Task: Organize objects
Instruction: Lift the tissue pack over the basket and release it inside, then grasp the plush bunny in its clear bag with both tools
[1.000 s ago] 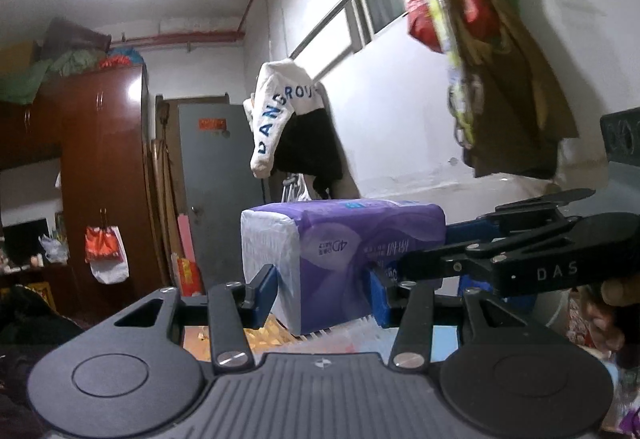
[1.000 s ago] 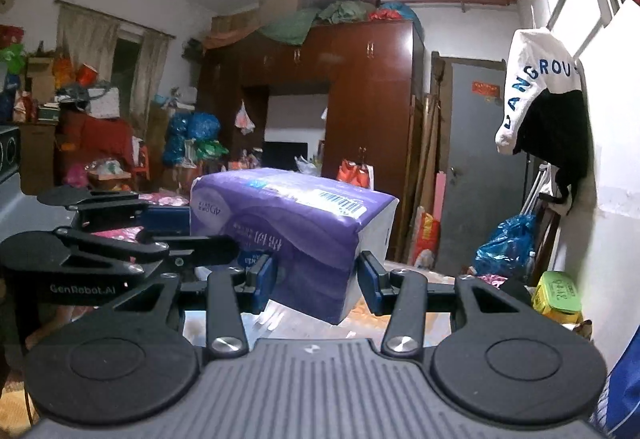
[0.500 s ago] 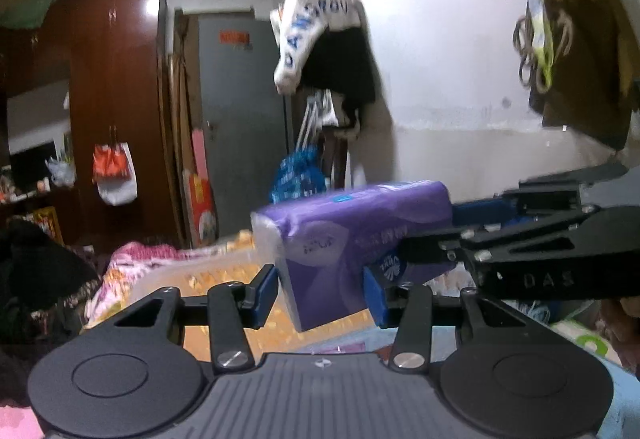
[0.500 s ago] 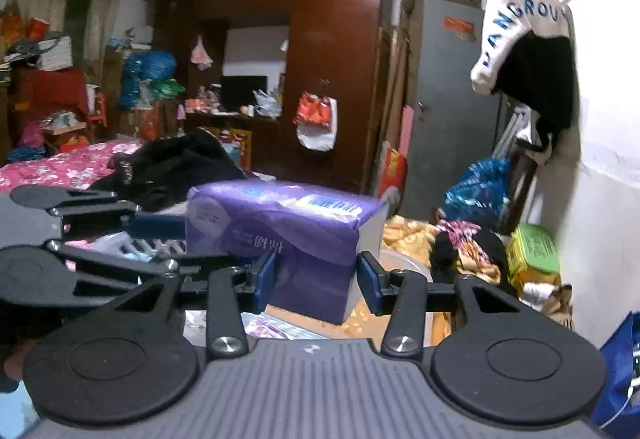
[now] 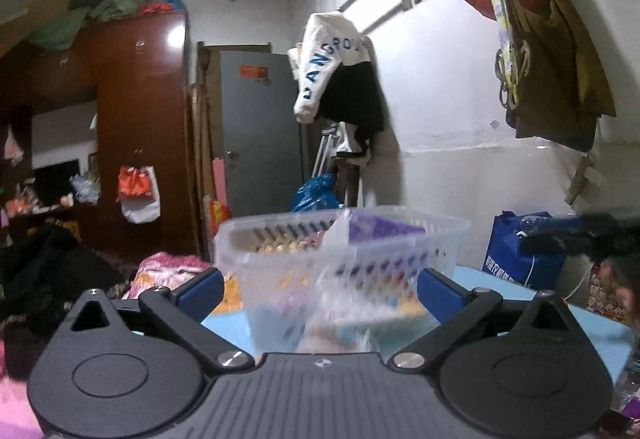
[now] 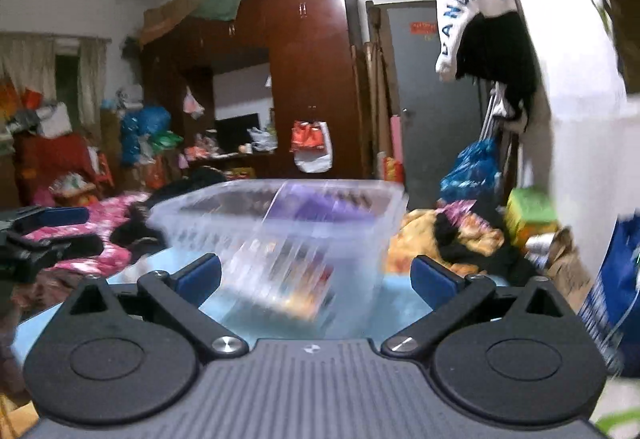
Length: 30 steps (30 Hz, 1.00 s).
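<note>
1. Clear slotted plastic, blurred in both wrist views, is what sits straight ahead of my two grippers: a translucent rectangular storage basket (image 5: 344,259) (image 6: 280,239) resting on a pale blue tabletop (image 5: 580,323) (image 6: 404,303).
2. My left gripper (image 5: 319,289) has its blue-padded fingers spread wide apart, nothing between them; the basket's near wall stands just beyond the fingertips, in the gap's line of sight.
3. My right gripper (image 6: 316,277) is likewise spread wide and holds nothing, with the basket just ahead of it and slightly to its left.
4. The purple plastic-wrapped tissue pack (image 5: 380,229) (image 6: 316,205) lies inside the basket, its upper end showing above the rim on the far right side as seen from my left gripper; through the wall below it I can make out other colourful items, too smeared to identify.
5. From the left wrist view, the black frame of my right gripper pokes in at the right edge, beside a blue shopping bag (image 5: 516,255) standing at the tabletop's far right.
6. From the right wrist view, my left gripper's black frame shows at the left edge, level with the basket.
7. Beyond the basket, ahead of both grippers, a white and black garment with blue lettering (image 5: 336,67) (image 6: 476,23) hangs on the white wall, next to a grey door (image 5: 260,127) (image 6: 436,91) and a dark red-brown wooden wardrobe (image 5: 140,119) (image 6: 312,79).
</note>
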Each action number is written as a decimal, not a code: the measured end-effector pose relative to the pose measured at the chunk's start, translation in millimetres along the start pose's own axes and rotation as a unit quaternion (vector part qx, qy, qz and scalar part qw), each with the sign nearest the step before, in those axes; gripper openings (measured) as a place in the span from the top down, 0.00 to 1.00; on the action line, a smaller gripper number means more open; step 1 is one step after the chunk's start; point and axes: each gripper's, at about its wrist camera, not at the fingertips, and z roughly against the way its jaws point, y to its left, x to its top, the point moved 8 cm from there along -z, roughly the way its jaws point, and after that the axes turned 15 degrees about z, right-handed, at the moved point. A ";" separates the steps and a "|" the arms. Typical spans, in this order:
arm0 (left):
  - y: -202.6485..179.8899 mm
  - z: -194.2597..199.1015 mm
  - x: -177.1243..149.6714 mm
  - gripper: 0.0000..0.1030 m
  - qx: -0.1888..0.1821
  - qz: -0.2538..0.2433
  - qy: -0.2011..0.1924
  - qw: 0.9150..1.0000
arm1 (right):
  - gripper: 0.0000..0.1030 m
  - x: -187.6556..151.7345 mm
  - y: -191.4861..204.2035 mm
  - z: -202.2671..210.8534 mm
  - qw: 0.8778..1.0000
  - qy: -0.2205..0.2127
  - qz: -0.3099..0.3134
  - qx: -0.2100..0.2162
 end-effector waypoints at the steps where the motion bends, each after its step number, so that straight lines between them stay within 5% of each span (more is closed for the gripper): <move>1: 4.3 3.7 -7.5 0.00 0.004 0.007 0.003 1.000 | 0.00 -9.5 3.4 5.9 1.000 -0.006 -0.012 0.002; 9: 34.5 2.0 -53.2 0.00 0.031 0.029 0.045 0.998 | 0.00 -51.0 49.0 -3.1 0.998 0.006 -0.030 0.055; 13: 58.7 2.8 -46.8 0.00 0.030 0.106 0.039 0.993 | 0.00 -43.7 64.5 -11.8 0.998 0.004 -0.029 0.064; 18: 96.5 -12.8 -44.2 0.04 0.062 0.203 0.061 0.975 | 0.00 -19.2 97.7 -28.4 0.998 -0.006 0.005 0.055; 23: 100.4 -34.6 -41.7 0.10 0.066 0.207 0.098 0.971 | 0.18 15.7 139.9 -58.5 0.995 -0.001 0.090 0.033; 30: 105.5 -57.1 -55.0 0.26 0.050 0.234 0.149 0.959 | 0.39 19.1 162.4 -94.8 0.987 0.048 0.153 0.014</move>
